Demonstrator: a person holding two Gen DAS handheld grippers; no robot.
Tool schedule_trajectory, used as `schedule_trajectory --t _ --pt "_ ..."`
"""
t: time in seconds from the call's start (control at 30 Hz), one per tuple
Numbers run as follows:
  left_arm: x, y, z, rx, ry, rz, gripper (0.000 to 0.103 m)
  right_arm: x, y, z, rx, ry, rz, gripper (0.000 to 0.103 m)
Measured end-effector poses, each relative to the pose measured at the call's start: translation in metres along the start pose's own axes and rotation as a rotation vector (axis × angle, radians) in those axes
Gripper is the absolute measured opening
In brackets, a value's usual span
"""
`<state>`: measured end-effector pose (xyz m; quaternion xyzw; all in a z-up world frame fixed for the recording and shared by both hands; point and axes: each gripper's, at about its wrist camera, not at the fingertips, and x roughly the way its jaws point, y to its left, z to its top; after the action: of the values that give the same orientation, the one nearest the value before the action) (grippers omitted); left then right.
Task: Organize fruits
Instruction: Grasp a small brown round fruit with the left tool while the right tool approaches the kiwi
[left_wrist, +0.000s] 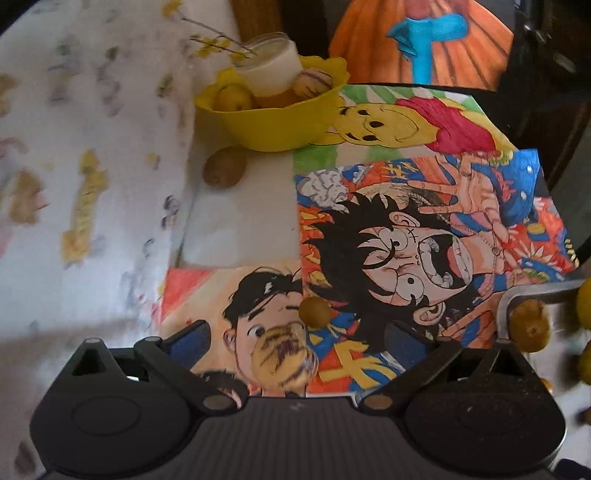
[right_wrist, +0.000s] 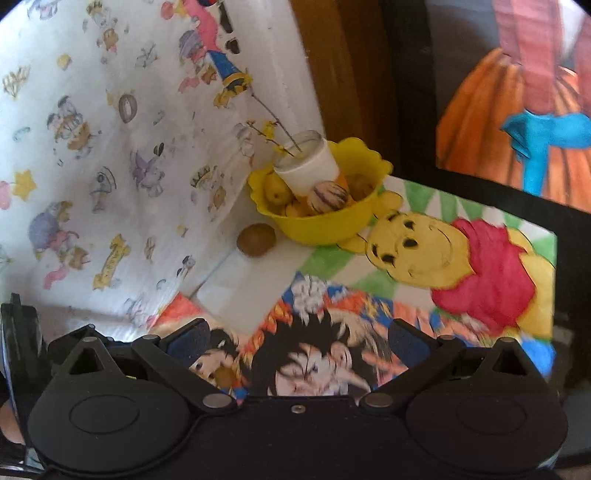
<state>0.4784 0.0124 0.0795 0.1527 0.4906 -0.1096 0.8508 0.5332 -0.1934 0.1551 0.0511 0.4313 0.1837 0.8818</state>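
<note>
Hovering left gripper (left_wrist: 295, 341), jaws spread, over striped fruit (left_wrist: 283, 363); centre before closing gently, then carry to yellow bowl (left_wrist: 273, 125); right gripper (right_wrist: 295, 343) spread, idle

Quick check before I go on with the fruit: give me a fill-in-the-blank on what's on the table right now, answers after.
1. The yellow bowl holds fruit and a white ____ with twigs in it.
2. The brown kiwi lies on the table ____ the bowl.
3. The striped fruit lies between the left gripper's fingers, which stand ____.
4. The right gripper holds ____.

Missing words: jar; outside; open; nothing
</note>
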Motion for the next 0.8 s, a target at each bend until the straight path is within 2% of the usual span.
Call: schedule_trajectory --t 0.17,0.33,0.5,0.67,0.8 --pt "0.026 -0.007 0.002 0.090 -0.011 -0.013 0.097 0.052 -0.003 0.007 -0.068 0.015 0.090 0.102" --pt "0.048 -0.012 0.000 0.152 0.009 -0.032 0.088 0.104 -0.010 0.011 -0.070 0.031 0.189 0.102" --pt "0.060 -0.007 0.000 0.118 0.017 -0.042 0.077 0.146 -0.010 0.018 -0.086 0.014 0.244 0.102" --pt "0.068 -0.003 -0.002 0.074 0.023 -0.068 0.066 0.161 -0.009 0.021 -0.090 0.019 0.278 0.102" --pt "0.073 -0.005 -0.004 0.084 0.017 -0.046 0.055 0.170 -0.004 0.021 -0.122 0.021 0.299 0.102"
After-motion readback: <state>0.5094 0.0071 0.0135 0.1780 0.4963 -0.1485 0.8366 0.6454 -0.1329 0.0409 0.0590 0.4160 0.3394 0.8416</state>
